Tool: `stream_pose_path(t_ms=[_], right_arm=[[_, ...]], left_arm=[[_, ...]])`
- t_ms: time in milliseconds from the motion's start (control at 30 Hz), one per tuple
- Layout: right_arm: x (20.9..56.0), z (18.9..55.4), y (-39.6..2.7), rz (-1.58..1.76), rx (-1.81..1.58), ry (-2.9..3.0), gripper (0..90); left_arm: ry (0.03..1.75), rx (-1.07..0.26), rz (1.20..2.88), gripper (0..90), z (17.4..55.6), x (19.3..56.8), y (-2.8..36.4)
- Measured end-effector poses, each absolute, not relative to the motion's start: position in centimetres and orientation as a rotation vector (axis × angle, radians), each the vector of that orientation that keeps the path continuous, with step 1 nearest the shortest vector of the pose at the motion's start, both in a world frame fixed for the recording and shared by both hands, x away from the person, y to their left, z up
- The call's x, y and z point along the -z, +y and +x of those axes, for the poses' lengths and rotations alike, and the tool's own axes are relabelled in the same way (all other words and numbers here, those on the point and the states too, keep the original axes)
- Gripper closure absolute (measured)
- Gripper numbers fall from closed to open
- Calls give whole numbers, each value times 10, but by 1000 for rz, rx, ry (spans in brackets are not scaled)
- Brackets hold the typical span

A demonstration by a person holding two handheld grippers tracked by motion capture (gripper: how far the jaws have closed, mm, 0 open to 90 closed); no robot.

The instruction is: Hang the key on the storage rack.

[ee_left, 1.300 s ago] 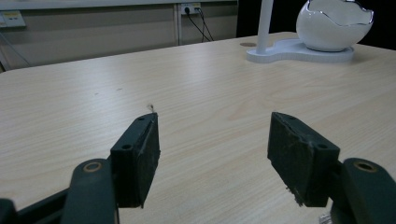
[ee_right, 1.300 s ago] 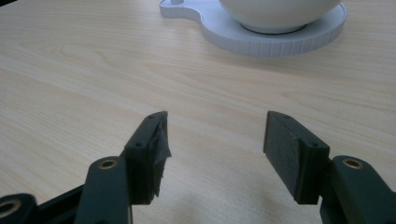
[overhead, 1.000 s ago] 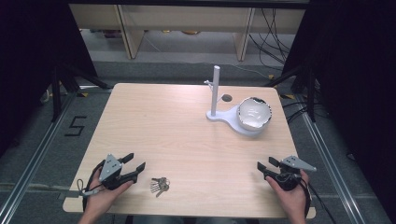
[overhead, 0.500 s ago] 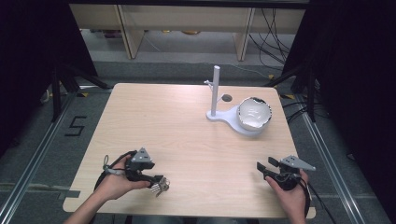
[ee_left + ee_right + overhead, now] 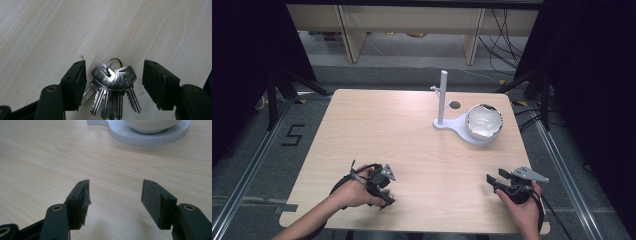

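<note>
1. Left gripper (image 5: 113, 77) hangs over a bunch of keys (image 5: 112, 87) near the table's (image 5: 377, 125) front edge, well apart from the white stand (image 5: 462, 127) at the far right. Its jaws have just been opening and now stand wide, one on each side of the bunch, pads clear of the metal: nothing grasped yet.
2. The straddle looks deliberate: with the fanned keys centred in the gap and the ring (image 5: 113, 62) pointing away, a squeeze should gather them.
3. Right gripper (image 5: 113, 195) rests toward the table's front right corner, released and empty, aimed at the stand. It seems parked while the other hand works.
4. On the stand, a white bowl (image 5: 484, 121) sits on the round base beside an upright post (image 5: 443, 97) with a small hook, a likely place to hang keys.
5. Stamped marks on the key heads are too small to read. A "5" (image 5: 292, 135) is taped on the floor left of the table.
</note>
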State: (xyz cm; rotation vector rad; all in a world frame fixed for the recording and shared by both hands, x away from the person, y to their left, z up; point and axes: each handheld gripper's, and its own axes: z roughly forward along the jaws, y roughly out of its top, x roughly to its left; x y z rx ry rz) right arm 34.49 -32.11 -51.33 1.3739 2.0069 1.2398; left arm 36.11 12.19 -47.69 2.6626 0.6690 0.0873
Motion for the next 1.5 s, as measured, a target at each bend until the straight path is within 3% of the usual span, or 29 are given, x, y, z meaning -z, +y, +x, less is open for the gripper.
stream_pose_path(t_ms=[600,1500], right_arm=[[513,344,-319,1414,-1245,2034,404],[513,344,-318,1416,-1238,2047,408]], left_arm=[[701,-33,2829,361,366,479,111],[683,-170,2893,619,346,476,109]])
